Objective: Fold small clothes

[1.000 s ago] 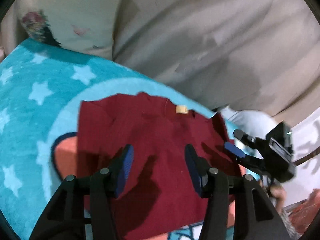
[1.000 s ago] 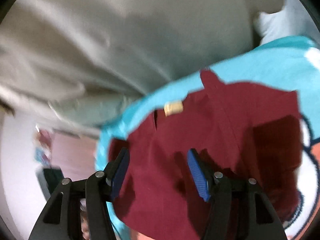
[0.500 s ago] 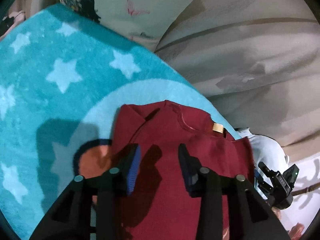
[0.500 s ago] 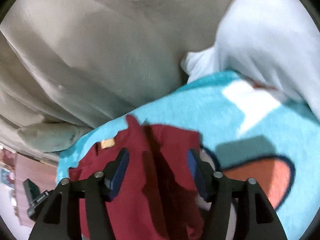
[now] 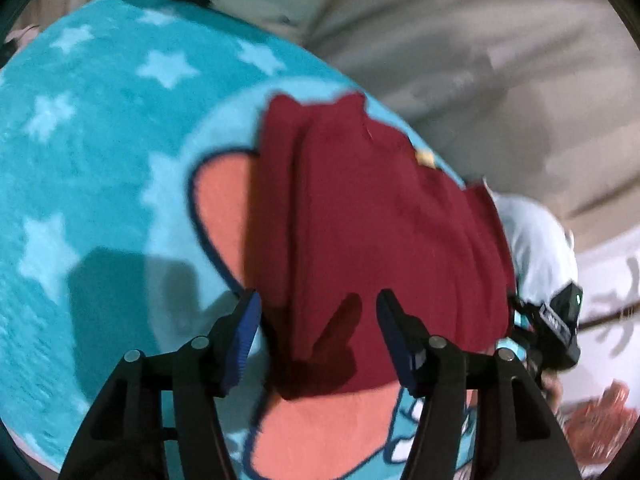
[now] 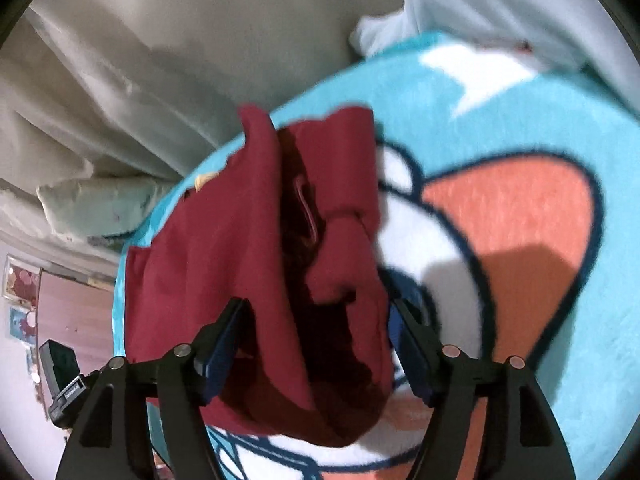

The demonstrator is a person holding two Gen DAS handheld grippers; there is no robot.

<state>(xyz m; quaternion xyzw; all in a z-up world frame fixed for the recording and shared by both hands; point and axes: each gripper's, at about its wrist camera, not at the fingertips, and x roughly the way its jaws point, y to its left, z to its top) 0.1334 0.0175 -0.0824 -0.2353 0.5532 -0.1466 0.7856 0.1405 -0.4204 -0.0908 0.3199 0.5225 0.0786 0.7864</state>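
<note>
A small dark red shirt [image 5: 372, 220] lies on a teal star-patterned cartoon blanket [image 5: 100, 152], with a tan neck label [image 5: 424, 157] at its far edge. My left gripper [image 5: 318, 320] is open and empty, just above the shirt's near edge. In the right wrist view the shirt [image 6: 224, 264] has one side folded over into a rumpled ridge [image 6: 344, 216]. My right gripper [image 6: 318, 332] is open, its fingers either side of the shirt's near fold. The right gripper also shows in the left wrist view [image 5: 548, 320] at the shirt's right edge.
Beige bedding [image 5: 480, 60] lies beyond the blanket. A pale blue-white garment [image 6: 500, 8] lies at the blanket's far edge. A pale green pillow [image 6: 92, 204] sits to the left in the right wrist view. The blanket [image 6: 520, 240] extends to the right.
Both grippers have swung round the shirt. One side of the shirt has been folded over the middle. My left gripper's fingers stand wider than half a second ago.
</note>
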